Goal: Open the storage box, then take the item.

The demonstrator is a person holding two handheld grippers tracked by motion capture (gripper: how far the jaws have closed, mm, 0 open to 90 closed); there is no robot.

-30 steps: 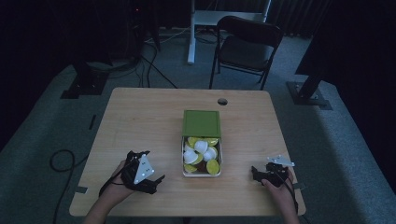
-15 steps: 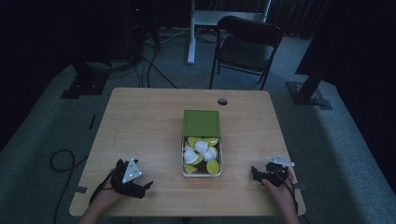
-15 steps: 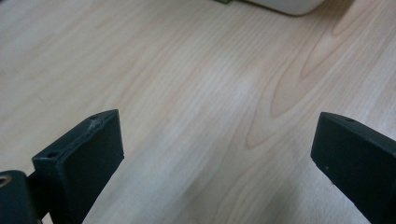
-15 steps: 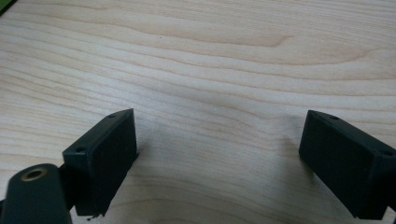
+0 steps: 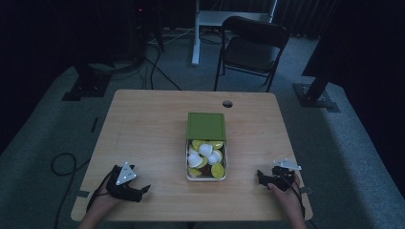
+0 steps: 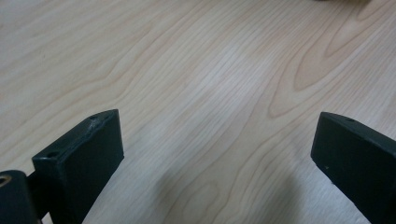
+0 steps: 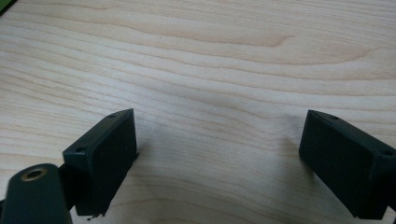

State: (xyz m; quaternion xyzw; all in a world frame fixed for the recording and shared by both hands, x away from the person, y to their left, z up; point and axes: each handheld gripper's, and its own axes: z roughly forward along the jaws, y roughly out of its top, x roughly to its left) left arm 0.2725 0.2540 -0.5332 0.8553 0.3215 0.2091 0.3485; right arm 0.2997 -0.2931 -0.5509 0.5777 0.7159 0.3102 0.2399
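Plainly, the lines below follow what shows.

Hidden or unclear: the high view is dim, so the round pieces (image 5: pixel 206 157) in the box are hard to name — white and yellow-green shapes, with something darker at the near end that cannot be made out.
Cut off: both forearms leave the high view at its bottom edge; in the left gripper view a dark sliver at the top edge is too small to tell, and in the right gripper view a green corner (image 7: pixel 3 3) shows at the top left, the rest of it out of frame.
Box: an open container (image 5: pixel 206 177) stands at the middle of the worktop (image 5: pixel 143 124), nearer the near edge than the far one, its contents heaped inside.
Lid: a green square lid (image 5: pixel 206 126) lies at the box's far end, touching or overlapping it — which of the two cannot be told.
Left tongs: the left tongs (image 5: pixel 141 190) lie low by the near left corner of the worktop, well apart from the box; in the left gripper view (image 6: pixel 212 154) the jaws stand wide apart with bare wood between them, gripping nothing.
Right tongs: the right tongs (image 5: pixel 260 175) sit near the near right corner, closer to the box than the left pair; in the right gripper view (image 7: pixel 217 154) the jaws are spread wide over bare wood and hold nothing.
Worktop hole: a small round opening (image 5: pixel 227 103) sits by the far edge.
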